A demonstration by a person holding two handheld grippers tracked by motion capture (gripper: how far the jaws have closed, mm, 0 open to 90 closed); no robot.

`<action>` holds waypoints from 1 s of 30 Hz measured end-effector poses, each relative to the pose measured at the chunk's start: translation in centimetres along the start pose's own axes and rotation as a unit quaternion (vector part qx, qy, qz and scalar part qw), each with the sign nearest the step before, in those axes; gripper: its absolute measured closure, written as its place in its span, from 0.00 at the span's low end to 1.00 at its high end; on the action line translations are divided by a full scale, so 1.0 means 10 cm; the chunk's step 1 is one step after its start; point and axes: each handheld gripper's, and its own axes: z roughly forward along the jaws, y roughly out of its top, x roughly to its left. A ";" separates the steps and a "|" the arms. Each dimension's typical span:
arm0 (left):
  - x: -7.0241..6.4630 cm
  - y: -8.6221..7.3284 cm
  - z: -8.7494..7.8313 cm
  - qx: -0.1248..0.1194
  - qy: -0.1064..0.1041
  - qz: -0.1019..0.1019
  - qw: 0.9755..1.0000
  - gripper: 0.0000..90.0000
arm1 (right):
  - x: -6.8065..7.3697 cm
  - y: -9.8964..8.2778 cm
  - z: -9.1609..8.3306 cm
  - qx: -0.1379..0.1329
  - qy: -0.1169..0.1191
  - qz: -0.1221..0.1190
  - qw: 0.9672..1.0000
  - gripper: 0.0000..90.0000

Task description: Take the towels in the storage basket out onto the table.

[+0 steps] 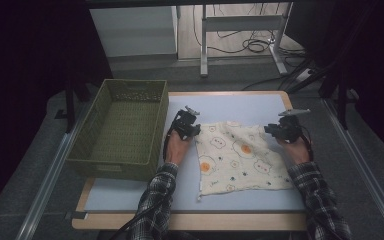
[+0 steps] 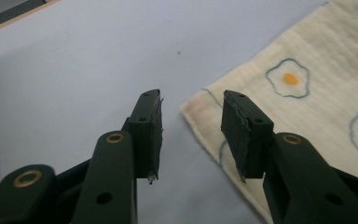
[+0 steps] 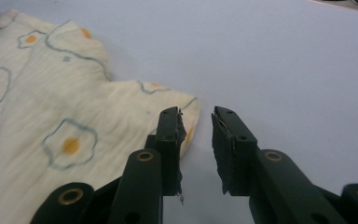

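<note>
- We see our two forearms in plaid sleeves [image 1: 155, 200] nearest to us, reaching forward over the pale worktop [image 1: 130, 195].
- Between them lies the cream cloth [image 1: 240, 160], printed with fried eggs and spread nearly flat on the worktop, its near edge closer to us than either gripper.
- Our left gripper [image 1: 190, 131] sits at the cloth's far left corner. In the left gripper view the left gripper [image 2: 191, 126] has its jaws parted by a narrow gap with nothing held; the cloth [image 2: 307, 107] corner lies just ahead of that gap and runs under the right-hand jaw.
- Our right gripper [image 1: 275, 131] sits at the cloth's far right corner. In the right gripper view the right gripper [image 3: 196, 140] also stands narrowly parted and empty; the cloth [image 3: 74, 121] corner lies just beside and partly behind its left-hand jaw, bare worktop under the other.
- Beyond and to the outer side of the left gripper stands the green basket [image 1: 90, 145], close by its hand.
</note>
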 end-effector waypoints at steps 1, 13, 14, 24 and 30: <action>0.02 -0.01 0.02 0.000 -0.003 -0.004 1.000 0.64 | -0.01 0.02 0.05 0.000 -0.001 0.000 1.000 0.81; 0.07 -0.05 0.15 -0.005 -0.020 -0.030 0.999 0.58 | 0.07 0.11 0.44 0.024 -0.002 -0.044 0.999 0.80; 0.08 -0.05 0.15 -0.007 -0.033 -0.035 0.999 0.64 | 0.07 0.11 0.44 0.026 -0.004 -0.038 0.999 0.86; 0.08 0.10 0.17 -0.018 0.005 -0.009 1.000 0.97 | 0.02 0.24 0.32 0.019 -0.030 -0.024 0.999 0.99; 0.19 0.27 0.10 -0.036 0.021 -0.010 0.999 0.97 | -0.05 0.40 0.15 -0.020 -0.035 -0.006 0.999 0.99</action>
